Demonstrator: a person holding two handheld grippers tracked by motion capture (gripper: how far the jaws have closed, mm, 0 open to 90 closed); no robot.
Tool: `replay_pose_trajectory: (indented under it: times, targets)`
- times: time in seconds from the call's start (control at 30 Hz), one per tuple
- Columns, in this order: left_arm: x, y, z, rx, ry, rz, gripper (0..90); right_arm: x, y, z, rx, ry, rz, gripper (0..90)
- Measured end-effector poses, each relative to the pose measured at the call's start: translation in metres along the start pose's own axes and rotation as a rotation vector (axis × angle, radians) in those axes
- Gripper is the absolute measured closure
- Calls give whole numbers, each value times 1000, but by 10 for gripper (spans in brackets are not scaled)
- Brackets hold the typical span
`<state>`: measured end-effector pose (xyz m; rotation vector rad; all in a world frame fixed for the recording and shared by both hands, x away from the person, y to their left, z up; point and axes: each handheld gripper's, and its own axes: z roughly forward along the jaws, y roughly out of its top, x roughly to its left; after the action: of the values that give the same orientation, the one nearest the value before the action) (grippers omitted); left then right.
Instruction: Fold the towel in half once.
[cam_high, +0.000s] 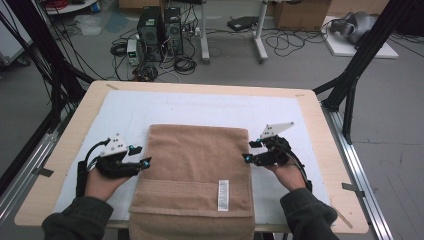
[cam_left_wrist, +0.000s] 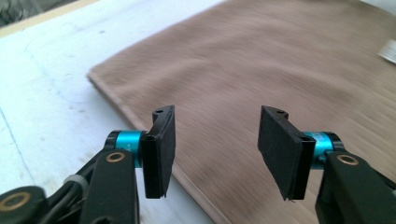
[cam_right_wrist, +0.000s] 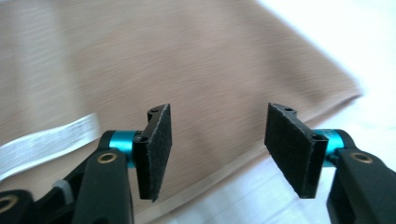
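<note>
The near end of a tan towel (cam_high: 195, 170) hangs over the worktop (cam_high: 310, 112) edge. The left hand-held gripper (cam_high: 145, 156) and right hand-held gripper (cam_high: 248, 151) flank it, jaws open, empty; nothing looks gripped or folded yet.

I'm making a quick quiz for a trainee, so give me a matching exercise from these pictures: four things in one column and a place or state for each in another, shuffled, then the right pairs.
Things:
1. towel
2. white label
3. left gripper
4. right gripper

Places or states:
A. open, at the towel's right edge
B. lies flat on the white mat, its near end hanging over the table edge
C. open, at the towel's left edge
D. on the towel, towards its near right corner

Pairs: 1-B, 2-D, 3-C, 4-A
</note>
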<state>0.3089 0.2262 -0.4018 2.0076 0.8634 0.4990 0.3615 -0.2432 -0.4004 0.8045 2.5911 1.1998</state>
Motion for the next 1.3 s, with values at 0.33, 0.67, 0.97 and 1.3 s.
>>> replay_pose_trajectory:
  times: [0.33, 0.67, 0.97, 1.3]
  targets:
    - [56, -2, 73, 99, 96, -188, 421, -61, 22, 50, 54, -125, 73, 314]
    - [54, 11, 95, 134, 38, -168, 832, -68, 17, 70, 96, 24, 88, 803]
    - [74, 95, 74, -19, 164, -95, 843, -83, 93, 16, -23, -142, -13, 823]
    - [93, 132, 63, -22, 170, -96, 539, -115, 133, -11, -89, -181, 136, 414]
